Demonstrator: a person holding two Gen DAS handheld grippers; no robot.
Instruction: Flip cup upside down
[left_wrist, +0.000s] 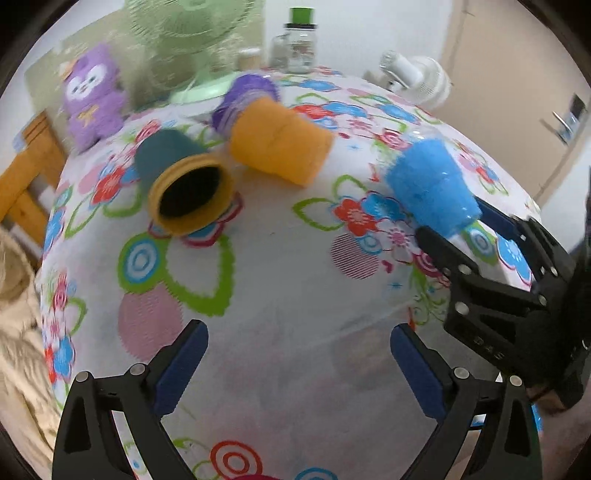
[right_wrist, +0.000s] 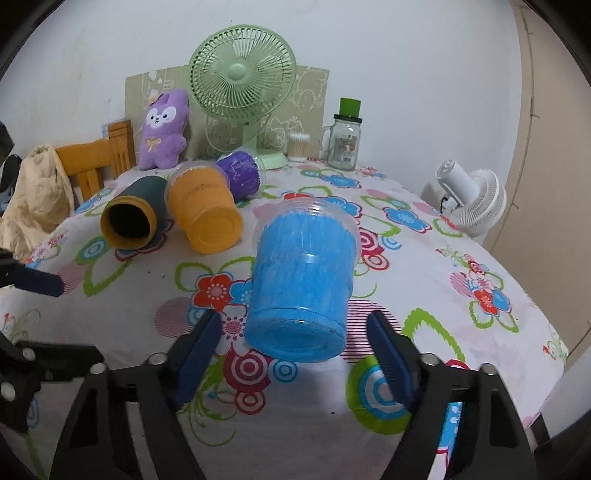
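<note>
While the blue cup lies on its side on the flowered tablecloth, base toward the right wrist camera, the right gripper stands spread wide at that base without touching it, and the left gripper hangs equally spread, holding nothing.

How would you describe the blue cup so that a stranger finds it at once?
On the flowered tablecloth, look in front of the green fan, nearest the right gripper. The blue cup lies on its side between the open fingers, apart from the other three cups and the only blue one.
</note>
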